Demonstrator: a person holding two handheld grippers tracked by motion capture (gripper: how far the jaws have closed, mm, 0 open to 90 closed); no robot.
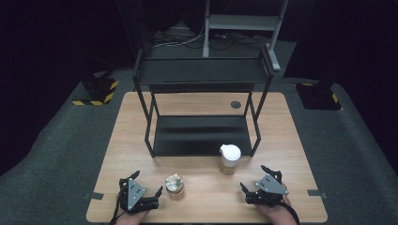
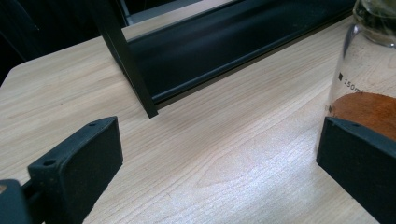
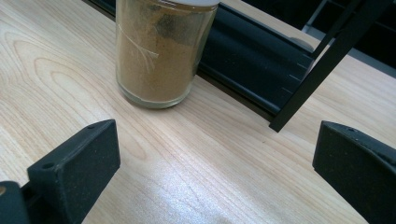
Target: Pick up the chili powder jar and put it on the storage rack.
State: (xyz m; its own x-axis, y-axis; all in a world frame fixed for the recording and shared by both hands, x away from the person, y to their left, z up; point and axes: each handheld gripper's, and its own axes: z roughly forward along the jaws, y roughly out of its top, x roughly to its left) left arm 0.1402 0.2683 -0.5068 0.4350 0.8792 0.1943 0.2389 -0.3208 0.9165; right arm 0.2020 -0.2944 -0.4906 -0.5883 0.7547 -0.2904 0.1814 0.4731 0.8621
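Left gripper [image 1: 149, 185] and right gripper [image 1: 254, 179] rest on the tabletop [image 1: 202, 206]
Both sets of jaws stand apart, holding nothing; a beaker [image 1: 174, 183] sits just beside the left; a white-lidded jar [image 1: 230, 159] stands near the right.

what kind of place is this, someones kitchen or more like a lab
Most likely a recording lab or studio, not a kitchen: the wooden table stands alone on grey carpet with dark surroundings, hazard-striped stand bases flank it, and cables lie on the floor behind.

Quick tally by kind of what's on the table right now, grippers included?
Glass containers: 2 (flask with reddish powder, white-lidded jar of tan powder)
Black shelf rack: 1
Grippers: 2 (left gripper, right gripper), both open, holding nothing
Total: 5
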